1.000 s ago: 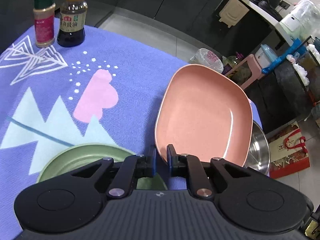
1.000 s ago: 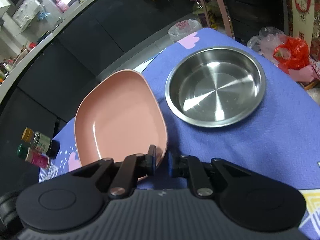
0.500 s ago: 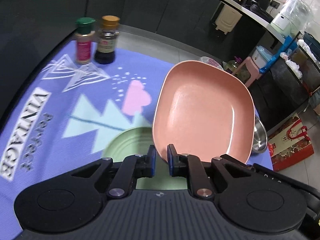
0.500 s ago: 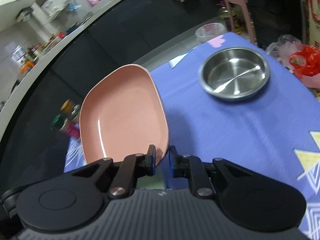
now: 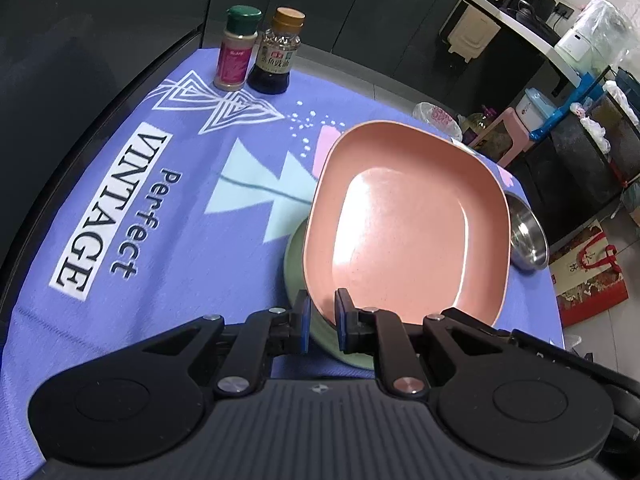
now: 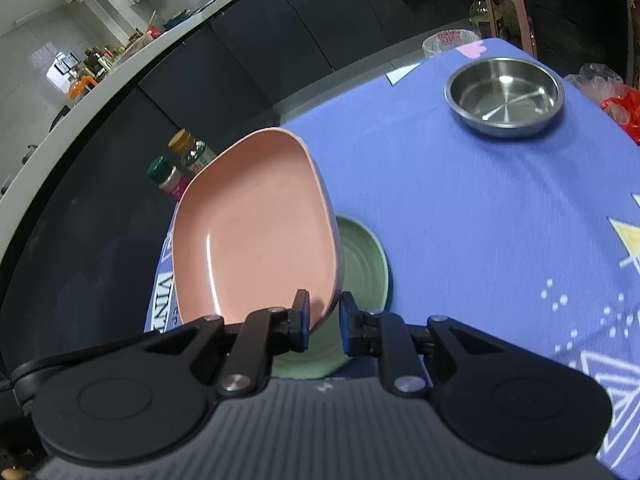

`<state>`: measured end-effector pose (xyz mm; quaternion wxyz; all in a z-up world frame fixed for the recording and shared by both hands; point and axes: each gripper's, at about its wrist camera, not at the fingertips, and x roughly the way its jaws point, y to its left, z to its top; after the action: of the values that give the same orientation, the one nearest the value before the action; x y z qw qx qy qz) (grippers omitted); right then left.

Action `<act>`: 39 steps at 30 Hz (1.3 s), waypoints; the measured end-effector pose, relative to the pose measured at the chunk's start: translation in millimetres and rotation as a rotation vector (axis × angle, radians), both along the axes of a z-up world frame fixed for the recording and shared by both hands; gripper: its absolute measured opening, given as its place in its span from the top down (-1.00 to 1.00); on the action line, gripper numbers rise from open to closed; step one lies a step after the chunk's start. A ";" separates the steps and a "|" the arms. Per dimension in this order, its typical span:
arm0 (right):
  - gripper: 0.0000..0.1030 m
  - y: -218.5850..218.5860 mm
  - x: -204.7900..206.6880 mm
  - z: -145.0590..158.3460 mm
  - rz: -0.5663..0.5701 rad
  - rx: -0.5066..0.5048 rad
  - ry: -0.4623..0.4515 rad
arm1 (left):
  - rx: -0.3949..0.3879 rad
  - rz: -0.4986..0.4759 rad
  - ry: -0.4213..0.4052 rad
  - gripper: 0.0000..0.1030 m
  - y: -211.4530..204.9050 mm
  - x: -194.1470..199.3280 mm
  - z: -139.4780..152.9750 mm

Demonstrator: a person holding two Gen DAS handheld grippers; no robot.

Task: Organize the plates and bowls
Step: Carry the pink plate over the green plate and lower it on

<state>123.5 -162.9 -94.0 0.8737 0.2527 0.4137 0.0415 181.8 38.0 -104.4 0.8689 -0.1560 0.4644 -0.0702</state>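
Observation:
A pink square plate is held in the air over a round green plate that lies on the purple tablecloth. My left gripper is shut on the pink plate's near rim. My right gripper is shut on another part of the same plate's rim, and the plate tilts up to the left there. The green plate shows under it. A steel bowl sits at the far right of the table; its edge shows in the left wrist view.
A green-capped spice jar and a dark sauce bottle stand at the table's far left corner. The purple tablecloth has printed lettering. Beyond the table's far edge are a pink stool, bags and dark cabinets.
Both grippers have carried the pink plate up and left, away from the steel bowl. It now hangs over the green plate.

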 end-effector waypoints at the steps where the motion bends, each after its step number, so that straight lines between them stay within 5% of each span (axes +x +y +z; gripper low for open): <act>1: 1.00 0.7 -0.7 -0.9 -0.001 0.000 0.005 | -0.001 0.000 0.002 0.77 1.0 -1.3 -0.8; 27: 1.00 8.6 3.3 -17.8 -0.014 0.003 0.082 | 0.022 -0.016 0.086 0.74 -1.5 6.5 -21.4; 37: 1.00 7.9 5.8 -19.3 -0.023 0.003 0.108 | 0.041 -0.023 0.043 0.68 -2.1 5.2 -16.1; 39: 0.79 6.4 5.3 -17.7 -0.025 0.002 0.105 | 0.055 -0.023 0.036 0.68 -2.8 5.6 -14.4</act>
<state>128.8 -156.5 -111.7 0.8510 0.2604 0.4558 0.0178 187.4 35.2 -118.8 0.8636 -0.1281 0.4834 -0.0648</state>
